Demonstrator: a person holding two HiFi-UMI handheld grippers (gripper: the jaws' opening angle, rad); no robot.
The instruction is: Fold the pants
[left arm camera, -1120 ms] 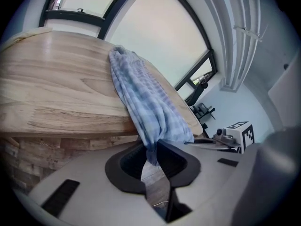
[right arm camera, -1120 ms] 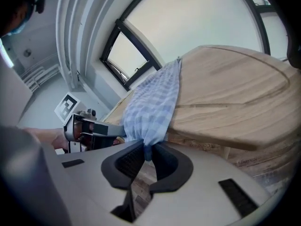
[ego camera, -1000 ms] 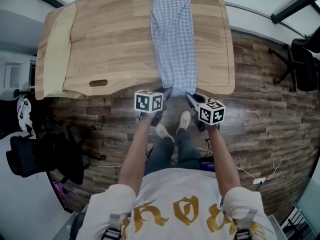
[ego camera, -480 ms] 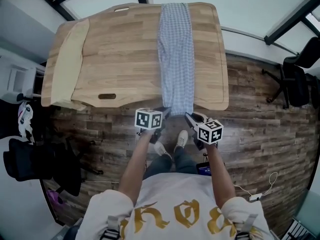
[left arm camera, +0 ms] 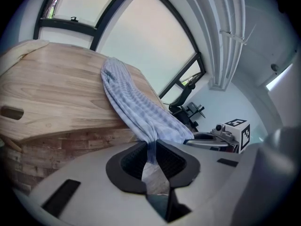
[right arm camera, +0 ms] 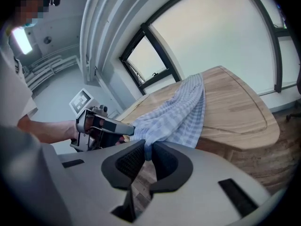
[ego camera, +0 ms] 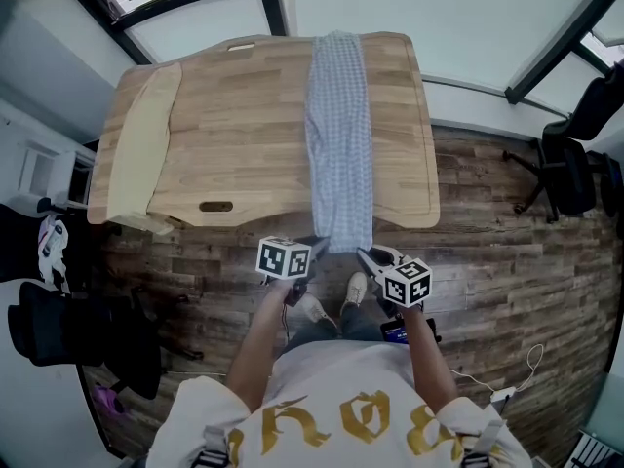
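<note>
The blue-and-white checked pants (ego camera: 338, 135) lie in a long narrow strip down the wooden table (ego camera: 234, 135), their near end hanging past the front edge. My left gripper (ego camera: 318, 246) is shut on the left corner of that near end, with the cloth (left arm camera: 136, 112) pinched between its pads. My right gripper (ego camera: 363, 254) is shut on the right corner, the fabric (right arm camera: 178, 112) running from its jaws up onto the tabletop. Both grippers hang side by side off the table's near edge, above the plank floor.
A cream cloth (ego camera: 136, 149) lies folded along the table's left side. A dark office chair (ego camera: 575, 159) stands on the right and a black bag (ego camera: 58, 320) on the floor at left. The person's feet (ego camera: 336, 295) are below the grippers.
Both grippers have risen together with the pants' near end still pinched. The table and pants appear smaller and further off in the head view.
</note>
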